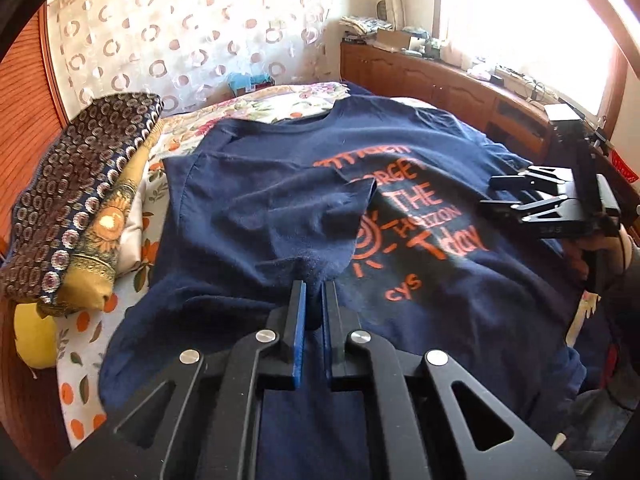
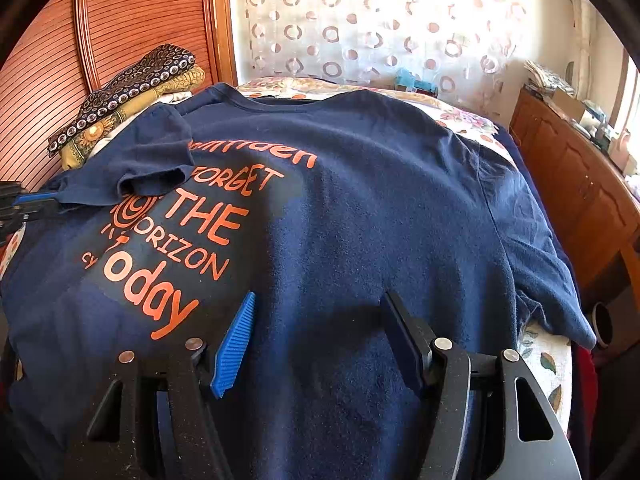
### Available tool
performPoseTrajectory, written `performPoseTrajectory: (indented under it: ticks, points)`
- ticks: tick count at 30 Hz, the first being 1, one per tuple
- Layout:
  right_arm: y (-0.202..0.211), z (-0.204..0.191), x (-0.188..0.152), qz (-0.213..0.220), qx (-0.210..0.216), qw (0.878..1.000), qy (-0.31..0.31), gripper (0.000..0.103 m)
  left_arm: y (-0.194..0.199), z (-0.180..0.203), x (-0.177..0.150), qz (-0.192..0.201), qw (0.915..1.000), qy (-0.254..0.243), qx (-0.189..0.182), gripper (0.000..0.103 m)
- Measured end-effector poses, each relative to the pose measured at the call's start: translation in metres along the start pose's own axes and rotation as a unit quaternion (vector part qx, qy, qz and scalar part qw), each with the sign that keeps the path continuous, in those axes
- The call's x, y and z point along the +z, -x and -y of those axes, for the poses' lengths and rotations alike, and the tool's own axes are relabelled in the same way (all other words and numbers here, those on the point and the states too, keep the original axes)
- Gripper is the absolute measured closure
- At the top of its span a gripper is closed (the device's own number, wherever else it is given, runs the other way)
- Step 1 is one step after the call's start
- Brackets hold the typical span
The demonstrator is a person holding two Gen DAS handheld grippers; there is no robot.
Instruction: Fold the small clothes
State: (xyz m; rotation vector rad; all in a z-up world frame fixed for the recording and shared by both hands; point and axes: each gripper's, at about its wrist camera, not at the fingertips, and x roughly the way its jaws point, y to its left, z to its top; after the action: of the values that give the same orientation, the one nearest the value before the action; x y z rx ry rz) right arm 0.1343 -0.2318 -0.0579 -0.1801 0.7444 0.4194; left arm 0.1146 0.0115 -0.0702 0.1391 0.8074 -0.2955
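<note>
1. On the bed (image 2: pixel 540 356), a navy shirt (image 2: pixel 340 200) lies spread flat, orange print up, collar toward 12 o'clock in both views.
2. Left gripper (image 1: pixel 315 286) is clenched on a fold of the shirt's sleeve (image 1: pixel 280 208), which lies doubled over the chest and covers part of the print (image 1: pixel 416 216).
3. From the right wrist, that sleeve (image 2: pixel 148 160) sits at 10 o'clock, with the left gripper's blue pad (image 2: pixel 38 199) pinching its edge.
4. Right gripper (image 2: pixel 320 304) hangs released over the shirt's middle, fingers spread wide, holding nothing.
5. From the left wrist, the right gripper (image 1: pixel 490 192) shows at 3 o'clock, over the shirt's far side.
6. Folded patterned cloths (image 1: pixel 80 200) are stacked at 9 o'clock, beside the shirt.
7. A curtain (image 2: pixel 360 20) hangs at 12 o'clock.
</note>
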Motion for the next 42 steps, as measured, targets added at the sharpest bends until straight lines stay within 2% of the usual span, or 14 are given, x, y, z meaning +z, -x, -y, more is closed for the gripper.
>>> performPoseTrajectory:
  ticks: [4, 6, 8, 10, 12, 13, 14, 16, 22, 25, 32, 35, 38, 42]
  points:
    - [-0.001, 0.000, 0.000, 0.000, 0.000, 1.000, 0.000, 0.037, 0.009, 0.005, 0.000, 0.004, 1.0000, -0.003, 0.001, 0.094]
    - [0.000, 0.000, 0.000, 0.000, 0.000, 1.000, 0.000, 0.037, 0.010, 0.004, 0.000, 0.003, 0.9999, -0.002, 0.010, 0.091]
    - [0.000, 0.000, 0.000, 0.001, 0.000, 1.000, 0.000, 0.037, 0.011, 0.003, 0.000, 0.005, 0.9999, 0.000, 0.014, 0.070]
    - [0.000, 0.000, 0.000, 0.001, 0.000, 1.000, 0.000, 0.037, 0.011, 0.003, 0.000, 0.008, 0.9998, 0.003, 0.015, 0.056]
    - [0.000, 0.000, 0.000, 0.001, 0.000, 1.000, 0.000, 0.037, 0.009, 0.004, 0.001, 0.012, 0.9999, 0.004, 0.010, 0.055]
    - [0.000, 0.000, 0.000, 0.001, 0.000, 1.000, 0.000, 0.037, 0.008, 0.004, 0.001, 0.013, 0.9999, 0.006, 0.007, 0.051]
    - [0.000, 0.001, 0.000, 0.001, 0.000, 1.000, 0.000, 0.037, 0.007, 0.005, 0.001, 0.016, 0.9998, 0.008, 0.006, 0.041]
    - [0.000, 0.000, 0.000, 0.002, 0.001, 1.000, 0.000, 0.037, 0.002, 0.007, 0.003, 0.021, 0.9997, 0.011, 0.003, 0.035]
    - [-0.001, 0.001, 0.000, 0.002, 0.001, 1.000, 0.000, 0.037, -0.029, 0.006, 0.009, -0.006, 0.9992, 0.038, -0.011, 0.035]
    - [-0.001, 0.001, 0.000, 0.002, 0.000, 1.000, 0.000, 0.037, -0.044, 0.006, 0.013, -0.018, 0.9989, 0.043, -0.004, 0.035]
    - [0.000, 0.002, 0.000, 0.004, -0.002, 1.000, -0.002, 0.037, -0.059, 0.013, 0.022, -0.014, 0.9991, 0.041, 0.000, 0.035]
    - [0.008, 0.009, 0.000, 0.017, 0.000, 1.000, -0.012, 0.037, -0.059, 0.020, 0.025, -0.007, 0.9994, 0.035, -0.003, 0.035]
    - [0.024, 0.026, -0.003, 0.036, -0.005, 0.999, -0.024, 0.037, -0.056, 0.028, 0.028, 0.005, 0.9996, 0.026, -0.002, 0.035]
    - [0.042, 0.077, -0.009, 0.043, -0.035, 0.997, -0.061, 0.037, -0.053, 0.038, 0.031, 0.013, 0.9996, 0.024, -0.012, 0.035]
